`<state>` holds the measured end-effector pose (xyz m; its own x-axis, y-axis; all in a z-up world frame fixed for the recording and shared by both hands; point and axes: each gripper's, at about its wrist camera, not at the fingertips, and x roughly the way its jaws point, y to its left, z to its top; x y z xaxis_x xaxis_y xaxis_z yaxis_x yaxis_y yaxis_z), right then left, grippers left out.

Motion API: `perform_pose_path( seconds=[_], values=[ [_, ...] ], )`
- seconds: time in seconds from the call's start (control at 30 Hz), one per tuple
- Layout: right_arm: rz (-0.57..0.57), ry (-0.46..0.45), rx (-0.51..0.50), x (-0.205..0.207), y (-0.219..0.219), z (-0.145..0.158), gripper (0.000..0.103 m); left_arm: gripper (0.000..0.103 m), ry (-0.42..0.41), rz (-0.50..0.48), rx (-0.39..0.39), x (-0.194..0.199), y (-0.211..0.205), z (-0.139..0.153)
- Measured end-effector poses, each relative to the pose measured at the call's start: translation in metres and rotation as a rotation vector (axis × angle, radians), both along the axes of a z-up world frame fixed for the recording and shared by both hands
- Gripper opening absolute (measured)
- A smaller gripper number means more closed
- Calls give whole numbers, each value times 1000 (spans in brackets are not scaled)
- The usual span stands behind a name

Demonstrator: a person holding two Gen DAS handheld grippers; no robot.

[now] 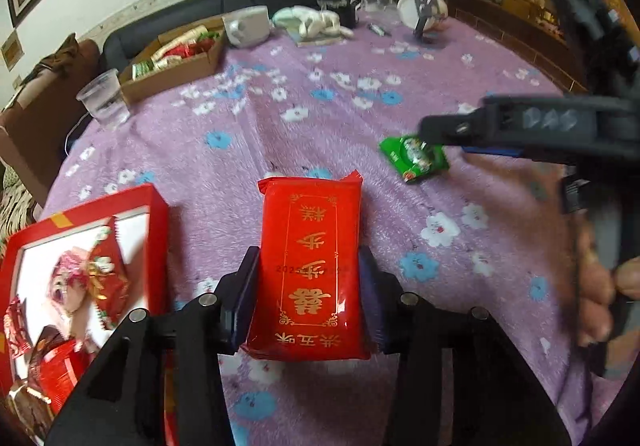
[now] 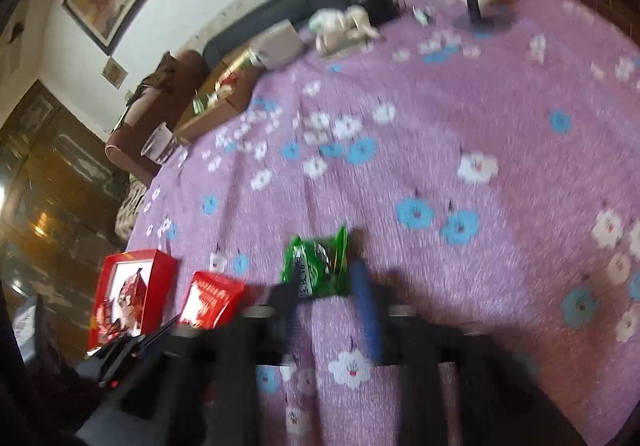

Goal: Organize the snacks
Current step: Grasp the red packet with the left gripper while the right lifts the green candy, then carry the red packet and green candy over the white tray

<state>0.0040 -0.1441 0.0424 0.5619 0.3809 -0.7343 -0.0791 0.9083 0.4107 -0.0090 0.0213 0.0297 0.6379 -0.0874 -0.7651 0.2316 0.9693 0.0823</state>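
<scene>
While the red gift box (image 1: 158, 242) sat at the left edge of the table, already holding several red-wrapped snacks, the left gripper (image 1: 308, 286) pinched a red cake packet (image 1: 310, 266) between its pads, the packet just right of the box and apparently lifted off the purple flowered tablecloth (image 1: 400, 57). The sensible way to finish that step would be to carry the packet leftward over the box's near wall, keep it level, and let go only once it hung above the white interior, so that it would not catch the rim or crush the wrappers inside.

Further right, a small green snack packet (image 1: 414, 157) lay on the cloth. The right gripper (image 2: 326, 282) stood over it with its jaws spread, one finger on each side; the blurred right wrist view did not show the pads pressing, so the packet looked bracketed rather than gripped. A good pick there would call for settling the pads lower around the packet's middle before closing, since the thin foil edge could slip out.

A cardboard tray (image 1: 172, 73) of other snacks and a plastic cup (image 1: 105, 99) stood well apart at the far left.
</scene>
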Motion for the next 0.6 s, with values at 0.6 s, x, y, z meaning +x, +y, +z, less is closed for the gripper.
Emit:
perform_pose_path(
  seconds=[0.6],
  values=[
    [-15,-55,-355,-2,35,-11,24,45,-153,59,-38,-58,37,43]
  ],
)
